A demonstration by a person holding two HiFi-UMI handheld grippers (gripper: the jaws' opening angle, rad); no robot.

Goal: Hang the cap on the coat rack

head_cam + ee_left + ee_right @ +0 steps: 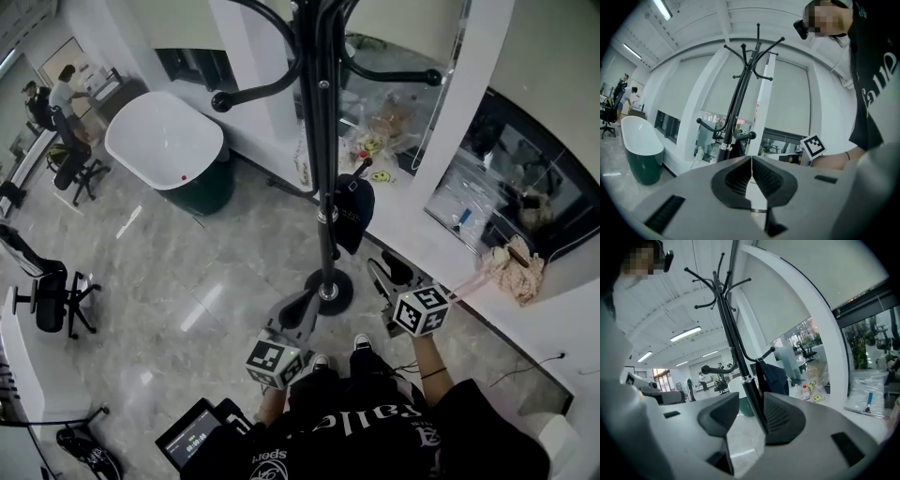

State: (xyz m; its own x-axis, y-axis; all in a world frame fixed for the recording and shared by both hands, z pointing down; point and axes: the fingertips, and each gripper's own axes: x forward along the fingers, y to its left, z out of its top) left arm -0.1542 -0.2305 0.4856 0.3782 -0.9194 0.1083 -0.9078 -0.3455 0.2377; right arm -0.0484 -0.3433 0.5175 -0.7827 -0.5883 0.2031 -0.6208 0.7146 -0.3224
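Note:
The black coat rack (323,187) stands on a round base (328,291) just ahead of me. A dark navy cap (354,211) hangs from one of its lower hooks, right of the pole. In the right gripper view the cap (772,378) hangs beside the pole (740,366), well beyond the jaws. My right gripper (382,270) is open with nothing between its pads (751,411). My left gripper (298,307) is low, left of the base, and in its own view the left gripper (751,171) is shut on nothing, with the rack (740,89) ahead.
A white and green bathtub (169,150) stands back left. Office chairs (47,295) and people are at the far left. Along the right runs a white window ledge (441,253) with bags (375,159) behind the glass. A screen device (192,436) is near my feet.

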